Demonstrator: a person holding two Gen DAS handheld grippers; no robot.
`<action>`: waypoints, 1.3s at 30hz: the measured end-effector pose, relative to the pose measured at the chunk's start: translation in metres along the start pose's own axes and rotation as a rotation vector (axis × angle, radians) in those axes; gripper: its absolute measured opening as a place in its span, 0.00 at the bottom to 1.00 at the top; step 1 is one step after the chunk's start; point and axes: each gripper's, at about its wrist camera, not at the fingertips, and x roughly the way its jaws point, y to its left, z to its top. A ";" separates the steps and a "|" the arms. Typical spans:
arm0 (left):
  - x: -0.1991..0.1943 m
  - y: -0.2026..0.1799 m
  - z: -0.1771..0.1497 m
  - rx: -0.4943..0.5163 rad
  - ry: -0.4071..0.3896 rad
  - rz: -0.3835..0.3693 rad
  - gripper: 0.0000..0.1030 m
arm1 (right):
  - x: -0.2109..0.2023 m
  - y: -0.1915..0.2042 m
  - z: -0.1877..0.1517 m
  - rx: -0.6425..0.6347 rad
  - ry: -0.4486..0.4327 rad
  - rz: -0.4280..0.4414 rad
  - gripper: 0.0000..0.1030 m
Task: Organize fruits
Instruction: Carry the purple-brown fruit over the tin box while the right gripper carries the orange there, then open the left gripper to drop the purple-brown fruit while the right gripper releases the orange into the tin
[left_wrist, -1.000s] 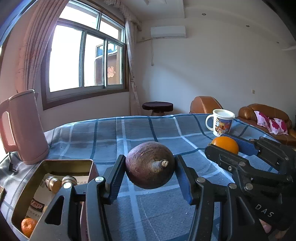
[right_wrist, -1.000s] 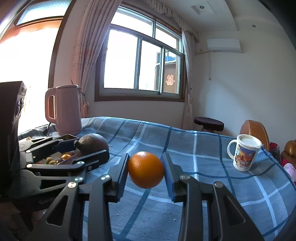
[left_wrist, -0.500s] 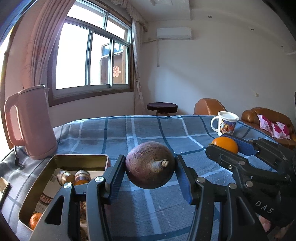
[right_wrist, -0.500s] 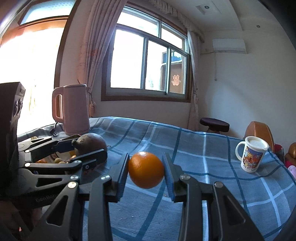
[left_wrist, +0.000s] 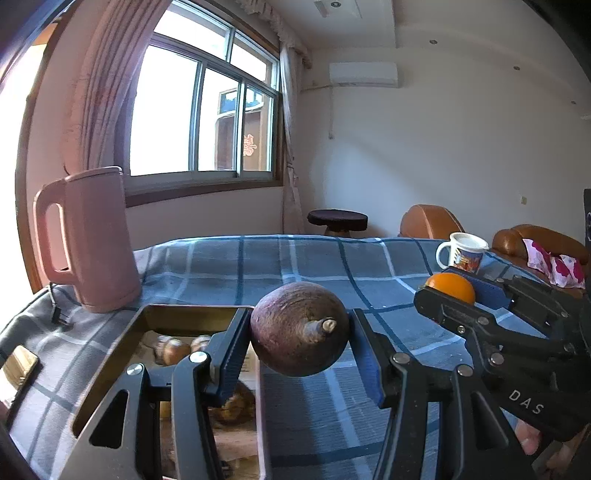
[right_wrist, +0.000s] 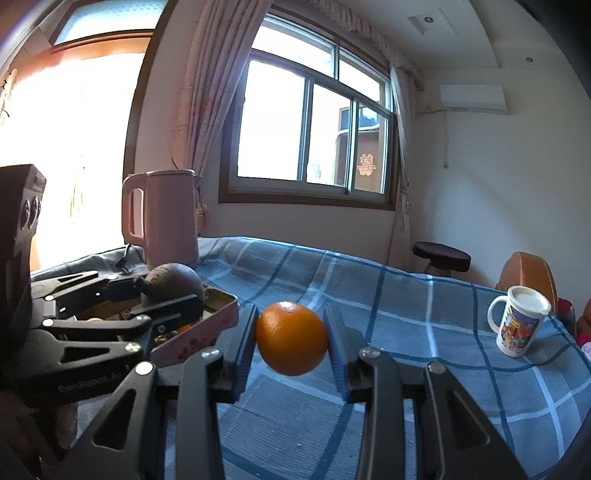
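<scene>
My left gripper (left_wrist: 300, 341) is shut on a dark purple round fruit with a stubby stem (left_wrist: 300, 328), held in the air over the right edge of an open metal tin (left_wrist: 192, 312). The tin holds several small fruits and nuts, partly hidden by my fingers. My right gripper (right_wrist: 291, 338) is shut on an orange (right_wrist: 291, 338), held above the blue checked tablecloth, just right of the tin (right_wrist: 221, 295). The orange (left_wrist: 450, 286) and right gripper also show at the right of the left wrist view; the purple fruit (right_wrist: 173, 278) shows in the right wrist view.
A pink electric kettle (left_wrist: 86, 240) stands behind the tin with its cord and plug on the cloth. A printed white mug (right_wrist: 521, 321) stands at the table's far right. A stool (left_wrist: 338, 219) and brown sofa (left_wrist: 539, 240) lie beyond the table.
Both grippers have moved left toward the tin, still holding their fruits. The purple fruit now hangs over the tin's right edge, and the kettle appears nearer the middle.
</scene>
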 end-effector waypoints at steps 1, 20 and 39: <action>-0.002 0.002 0.001 -0.001 0.000 0.003 0.54 | 0.001 0.002 0.001 0.000 0.000 0.006 0.38; -0.022 0.054 0.003 -0.042 0.003 0.088 0.54 | 0.019 0.039 0.017 -0.034 0.004 0.094 0.38; -0.019 0.111 -0.003 -0.103 0.056 0.197 0.54 | 0.052 0.093 0.024 -0.099 0.040 0.202 0.38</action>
